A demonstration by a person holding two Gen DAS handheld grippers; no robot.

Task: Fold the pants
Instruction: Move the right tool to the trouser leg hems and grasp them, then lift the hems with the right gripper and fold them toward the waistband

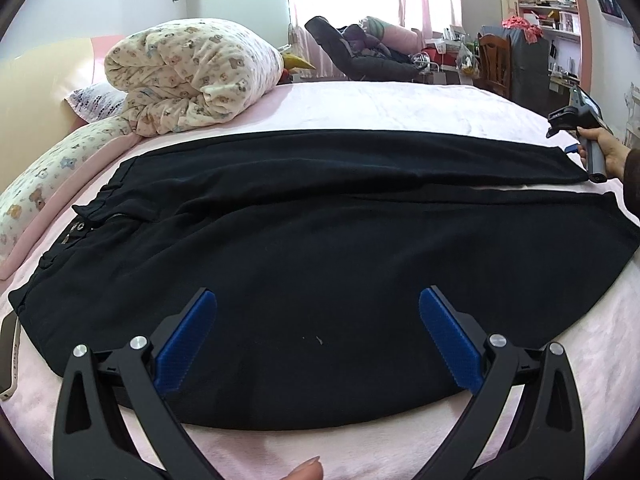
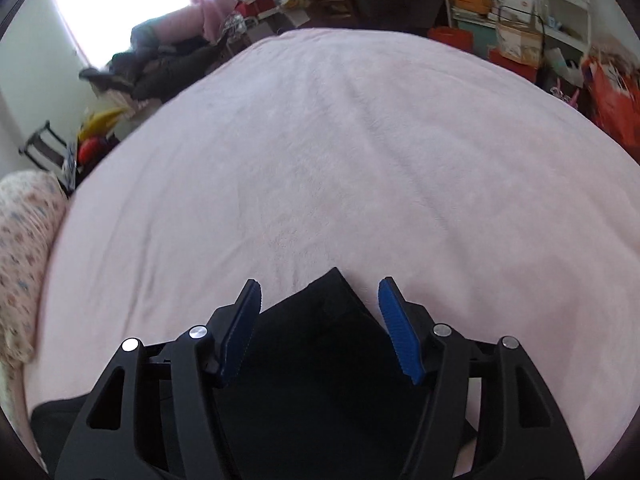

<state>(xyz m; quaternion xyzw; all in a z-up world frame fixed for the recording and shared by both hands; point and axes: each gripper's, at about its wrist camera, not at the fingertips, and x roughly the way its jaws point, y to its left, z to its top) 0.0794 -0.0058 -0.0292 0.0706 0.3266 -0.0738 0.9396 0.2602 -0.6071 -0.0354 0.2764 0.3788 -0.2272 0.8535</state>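
Note:
Black pants [image 1: 320, 220] lie spread flat on the pink bed cover [image 1: 400, 108], with the waistband at the left and both legs running to the right. My left gripper [image 1: 318, 300] hovers open over the near leg, by the pants' near edge, with nothing between its blue pads. At the far leg's hem on the right, a hand [image 1: 608, 152] holds my right gripper [image 1: 572, 148]. In the right wrist view that gripper [image 2: 319, 281] is open, and a corner of the pants [image 2: 320, 352] lies between its fingers, with the pads apart from the cloth.
A rolled floral quilt [image 1: 188, 80] and a long pillow [image 1: 40, 184] lie at the bed's left end. A phone [image 1: 10, 356] rests at the near left edge. Beyond the bed are a pile of dark clothes [image 1: 360, 52], a wooden chair [image 1: 494, 64] and shelves [image 1: 552, 8].

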